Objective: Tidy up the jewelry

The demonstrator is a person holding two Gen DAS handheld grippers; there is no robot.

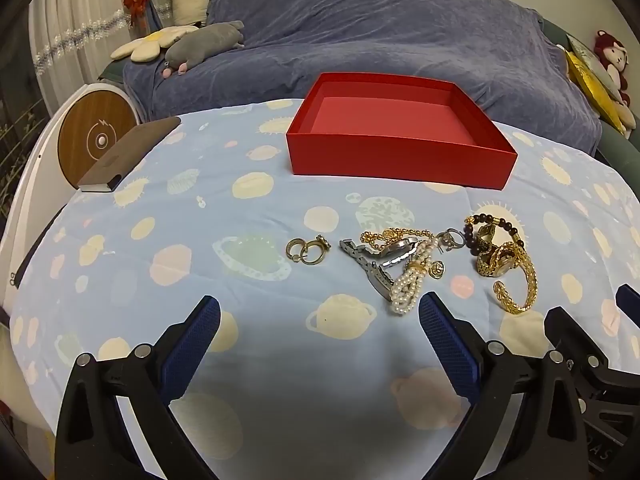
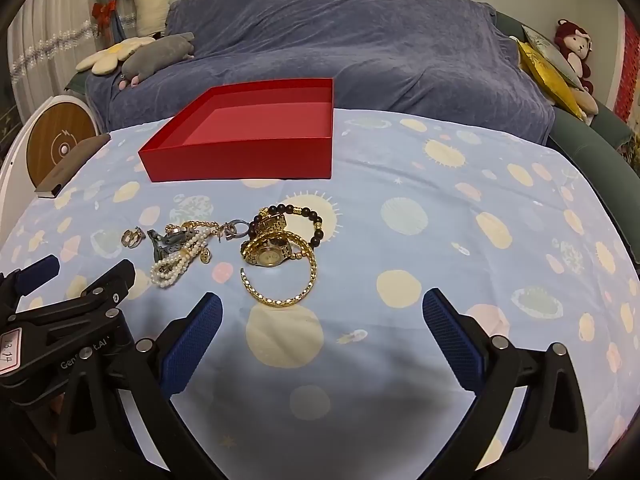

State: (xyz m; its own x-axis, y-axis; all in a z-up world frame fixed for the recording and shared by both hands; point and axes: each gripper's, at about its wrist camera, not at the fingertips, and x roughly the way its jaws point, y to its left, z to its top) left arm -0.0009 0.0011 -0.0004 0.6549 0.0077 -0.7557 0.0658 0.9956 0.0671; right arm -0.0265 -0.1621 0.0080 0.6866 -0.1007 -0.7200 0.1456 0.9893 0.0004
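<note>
Nothing is yet stowed: the red box [image 1: 400, 152] by the table's far edge is seen empty, the jewelry [image 2: 240, 248] is left heaped nearer the front edge, and the left gripper [image 1: 320, 320] and right gripper [image 2: 322, 316] are held spread wide, empty.

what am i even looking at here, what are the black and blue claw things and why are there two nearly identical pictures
Those claws are two hand-held grippers, one in each of a person's hands. Each carries a wide-angle camera looking along its jaws, hence two similar pictures: one from the left gripper, one from the right gripper. Both stand open and hold nothing. Below them is a table under a blue planet-print cloth. On it lies a heap of jewelry: a pearl strand, a silver watch, a gold bangle, a gold watch, a dark bead bracelet and small rings. Behind the heap sits an empty red box.
</note>
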